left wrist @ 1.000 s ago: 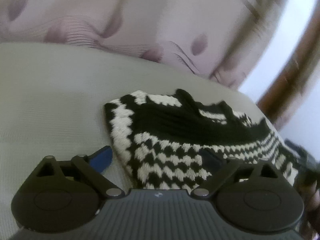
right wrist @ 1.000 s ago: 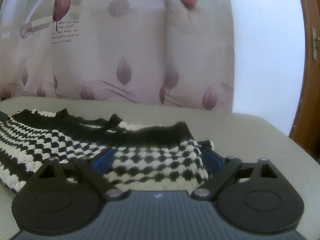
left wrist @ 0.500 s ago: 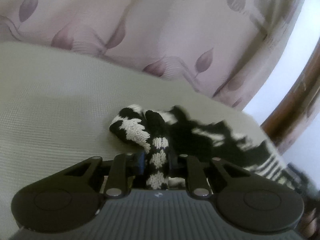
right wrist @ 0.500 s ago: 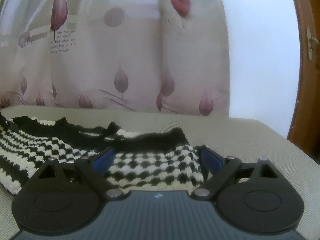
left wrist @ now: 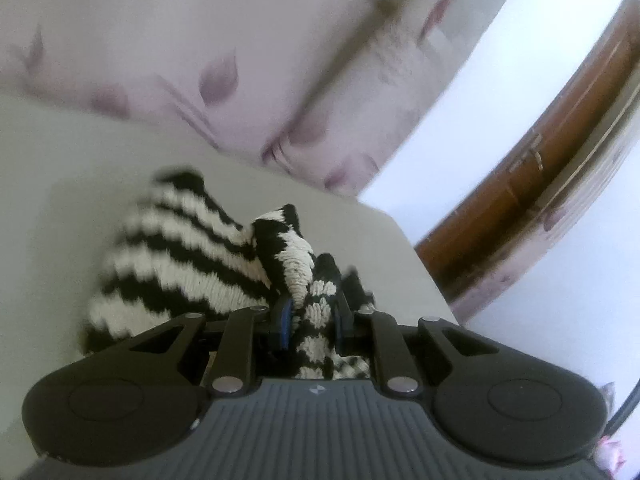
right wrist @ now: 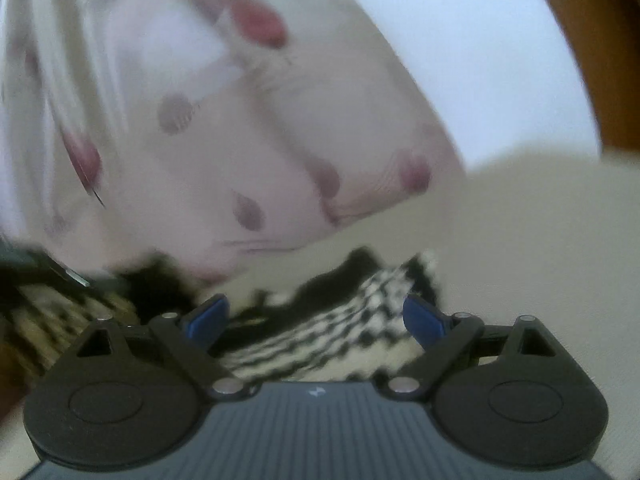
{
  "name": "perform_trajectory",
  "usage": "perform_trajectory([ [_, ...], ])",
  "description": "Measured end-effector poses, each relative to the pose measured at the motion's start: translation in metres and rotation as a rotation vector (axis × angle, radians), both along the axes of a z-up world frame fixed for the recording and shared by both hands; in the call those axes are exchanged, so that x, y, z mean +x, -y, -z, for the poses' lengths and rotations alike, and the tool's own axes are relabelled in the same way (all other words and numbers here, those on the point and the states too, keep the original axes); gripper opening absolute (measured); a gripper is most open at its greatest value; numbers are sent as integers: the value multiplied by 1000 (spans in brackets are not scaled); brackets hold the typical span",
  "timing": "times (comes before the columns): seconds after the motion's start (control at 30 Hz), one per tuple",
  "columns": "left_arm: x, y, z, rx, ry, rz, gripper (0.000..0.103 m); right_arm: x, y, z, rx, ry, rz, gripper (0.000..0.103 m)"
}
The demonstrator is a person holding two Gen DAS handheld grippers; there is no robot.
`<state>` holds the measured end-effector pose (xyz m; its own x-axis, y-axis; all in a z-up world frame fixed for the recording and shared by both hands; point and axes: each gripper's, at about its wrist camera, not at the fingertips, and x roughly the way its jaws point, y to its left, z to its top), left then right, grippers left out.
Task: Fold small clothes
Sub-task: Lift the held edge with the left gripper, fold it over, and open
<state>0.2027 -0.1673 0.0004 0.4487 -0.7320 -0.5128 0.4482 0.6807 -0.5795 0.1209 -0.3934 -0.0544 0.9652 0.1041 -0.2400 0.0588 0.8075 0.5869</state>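
A black-and-white knitted garment [left wrist: 188,252] lies on a pale grey-green cushioned surface [left wrist: 80,168]. In the left wrist view my left gripper [left wrist: 312,320] is shut on a bunched fold of the knit, and the cloth is lifted and pulled over itself, striped side up. In the right wrist view, which is tilted and blurred, my right gripper [right wrist: 316,316] stands open just above the checked edge of the same garment [right wrist: 340,320], with cloth between the blue pads [right wrist: 422,318] but not pinched.
A pale curtain [left wrist: 248,60] with purple leaf prints hangs behind the surface. A white wall [left wrist: 500,80] and a brown wooden door frame [left wrist: 540,184] stand to the right. The cushion's right edge [left wrist: 424,264] drops off close to the garment.
My left gripper shut on the garment's edge, then lifted it and carried it to the right, folding the knit over. The right gripper stayed open and rolled, tilting its view.
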Motion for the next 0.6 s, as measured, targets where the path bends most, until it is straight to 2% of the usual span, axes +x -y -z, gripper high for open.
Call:
perform_trajectory([
  [0.07,-5,12,19,-43,-23,27,22,-7,8,4,127,22,-59,95],
  [0.17,-5,18,42,-150,-95,75,22,-10,21,14,354,45,-165,95],
  [0.23,-9,20,46,-163,-89,81,39,-9,27,20,470,53,-220,95],
  [0.37,-26,9,31,-285,-89,118,56,-3,27,24,573,58,-286,96],
  [0.43,-39,-5,11,-346,-39,108,75,-1,23,21,571,65,-301,96],
  [0.5,-51,-25,-10,-369,52,81,81,1,17,17,572,63,-323,96],
  [0.6,-58,-49,-31,-257,218,23,87,4,8,11,560,54,-350,96],
])
